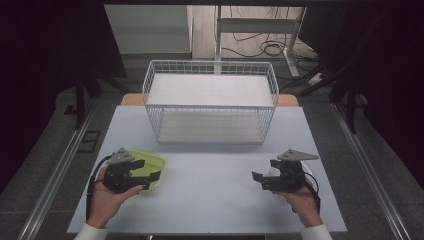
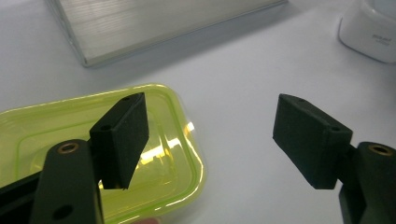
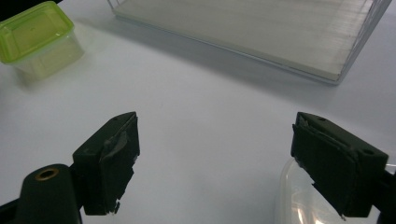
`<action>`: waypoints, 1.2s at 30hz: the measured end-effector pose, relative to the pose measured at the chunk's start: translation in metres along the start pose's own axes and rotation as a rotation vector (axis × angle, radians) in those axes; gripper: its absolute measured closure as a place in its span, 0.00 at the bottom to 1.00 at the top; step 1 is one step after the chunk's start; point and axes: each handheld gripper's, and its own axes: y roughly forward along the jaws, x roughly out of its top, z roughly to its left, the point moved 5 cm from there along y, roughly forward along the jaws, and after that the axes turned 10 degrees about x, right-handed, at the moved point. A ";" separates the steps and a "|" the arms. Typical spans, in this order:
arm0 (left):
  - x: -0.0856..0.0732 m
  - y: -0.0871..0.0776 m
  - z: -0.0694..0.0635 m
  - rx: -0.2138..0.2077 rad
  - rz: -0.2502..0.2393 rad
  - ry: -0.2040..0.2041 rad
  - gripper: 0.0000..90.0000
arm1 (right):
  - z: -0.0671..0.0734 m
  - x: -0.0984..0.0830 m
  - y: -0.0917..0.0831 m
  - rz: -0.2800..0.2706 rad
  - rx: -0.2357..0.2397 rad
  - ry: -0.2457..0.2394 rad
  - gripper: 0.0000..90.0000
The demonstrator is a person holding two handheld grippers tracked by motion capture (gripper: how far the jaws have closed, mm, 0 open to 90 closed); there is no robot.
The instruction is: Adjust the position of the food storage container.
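Left gripper [image 1: 150,170]: jaws spread wide and gripping nothing, poised over the near edge of a lime-green lidded container [image 1: 150,165] that sits on the white table [image 1: 210,200] at the person's left, in front of the wire basket [image 1: 210,102]. Right gripper [image 1: 260,176]: jaws likewise wide apart and empty, hovering just above a clear plastic container [image 3: 303,200] at the table's right side, well apart from the green one.

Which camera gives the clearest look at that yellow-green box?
The left gripper view: the yellow-green box lies close, its lid plain. The right gripper view shows it whole but far off; the high view has the left gripper partly covering it.
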 end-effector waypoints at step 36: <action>0.013 -0.028 0.031 0.034 0.014 -0.021 0.31 | 0.009 0.004 -0.010 -0.024 0.000 0.017 0.20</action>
